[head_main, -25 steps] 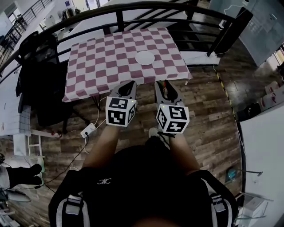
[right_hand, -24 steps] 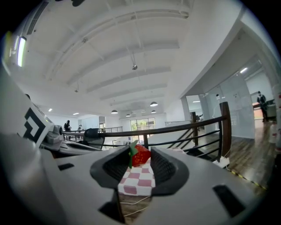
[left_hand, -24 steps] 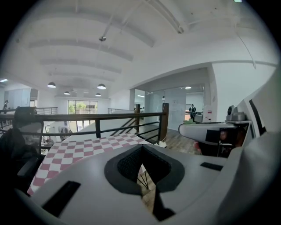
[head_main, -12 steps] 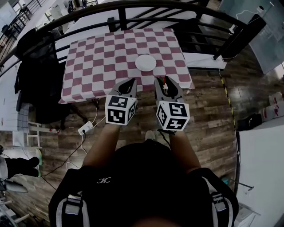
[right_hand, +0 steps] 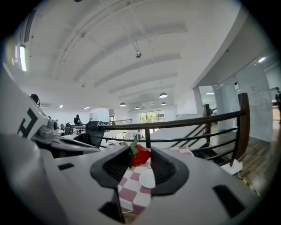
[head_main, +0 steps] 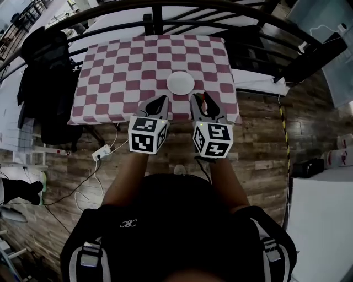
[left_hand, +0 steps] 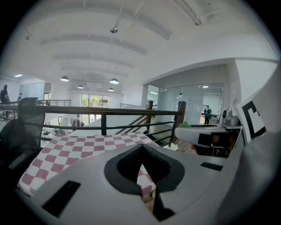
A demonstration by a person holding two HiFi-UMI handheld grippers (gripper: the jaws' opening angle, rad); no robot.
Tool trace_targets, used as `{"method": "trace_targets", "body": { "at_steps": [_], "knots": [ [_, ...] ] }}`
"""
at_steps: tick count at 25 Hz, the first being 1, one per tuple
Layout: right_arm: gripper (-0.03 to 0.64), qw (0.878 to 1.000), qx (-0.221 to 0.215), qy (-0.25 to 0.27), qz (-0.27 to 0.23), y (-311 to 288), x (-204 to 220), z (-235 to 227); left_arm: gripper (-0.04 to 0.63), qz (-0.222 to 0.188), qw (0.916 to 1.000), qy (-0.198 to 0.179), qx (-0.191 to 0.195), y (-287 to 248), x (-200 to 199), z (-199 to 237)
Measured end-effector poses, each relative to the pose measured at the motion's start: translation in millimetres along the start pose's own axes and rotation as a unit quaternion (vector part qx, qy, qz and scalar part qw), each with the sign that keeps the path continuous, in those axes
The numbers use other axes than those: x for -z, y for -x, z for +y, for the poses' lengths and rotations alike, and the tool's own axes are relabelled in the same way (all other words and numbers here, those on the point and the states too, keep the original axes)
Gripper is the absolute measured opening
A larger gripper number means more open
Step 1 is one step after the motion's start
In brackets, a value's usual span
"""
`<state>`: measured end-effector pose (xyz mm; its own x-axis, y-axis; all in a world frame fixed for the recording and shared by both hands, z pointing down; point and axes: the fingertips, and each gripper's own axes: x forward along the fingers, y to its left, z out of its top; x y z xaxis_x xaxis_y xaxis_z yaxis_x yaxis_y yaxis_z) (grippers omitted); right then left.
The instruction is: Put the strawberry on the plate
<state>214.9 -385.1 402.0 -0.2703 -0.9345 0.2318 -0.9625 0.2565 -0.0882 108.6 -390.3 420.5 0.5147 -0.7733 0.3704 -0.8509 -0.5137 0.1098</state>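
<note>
A white round plate [head_main: 180, 83] lies near the front edge of a table with a red-and-white checked cloth [head_main: 118, 69]. My right gripper [head_main: 203, 99] hangs over the table's front edge, just short of the plate, shut on a red strawberry [right_hand: 140, 155] with a green leaf. In the right gripper view the plate [right_hand: 148, 178] shows below the berry, between the jaws. The strawberry [head_main: 205, 99] shows as a red spot at the fingertips in the head view. My left gripper [head_main: 159, 101] is beside it at the same edge, shut with nothing in it [left_hand: 141, 147].
A black railing [head_main: 160, 11] runs behind the table, with stairs beyond it. A chair draped in dark clothing [head_main: 47, 66] stands at the table's left. A power strip [head_main: 101, 152] and cable lie on the wooden floor under the front edge.
Both grippers have moved forward to the table's front edge, and the table and plate have come closer in the head view. The strawberry stays in the right gripper.
</note>
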Motion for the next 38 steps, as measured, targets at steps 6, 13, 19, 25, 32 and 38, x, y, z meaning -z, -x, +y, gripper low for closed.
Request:
{"method": "trace_targets", "body": {
  "at_steps": [6,13,19,25,32,38],
  "knots": [
    [0.156,0.999,-0.02,0.003,0.032,-40,16,-12,-0.002,0.025,0.9992,0.022,-0.021,-16,15,14],
    [0.156,0.998,-0.006,0.022,0.059,-91,47,-10,-0.002,0.046,0.9985,0.025,-0.013,-38,28,49],
    [0.156,0.996,0.014,0.028,0.087,-144,90,-15,-0.002,0.056,0.9976,0.039,0.007,-63,35,82],
    [0.156,0.989,0.03,0.059,0.129,-198,136,-23,-0.002,0.074,0.9954,0.056,0.025,-81,48,108],
    [0.158,0.981,0.055,0.064,0.176,-246,183,-42,-0.002,0.093,0.9926,0.068,0.037,-103,61,137],
    [0.158,0.976,0.068,0.055,0.201,-263,206,-48,-0.002,0.102,0.9912,0.074,0.041,-116,67,150]
  ]
}}
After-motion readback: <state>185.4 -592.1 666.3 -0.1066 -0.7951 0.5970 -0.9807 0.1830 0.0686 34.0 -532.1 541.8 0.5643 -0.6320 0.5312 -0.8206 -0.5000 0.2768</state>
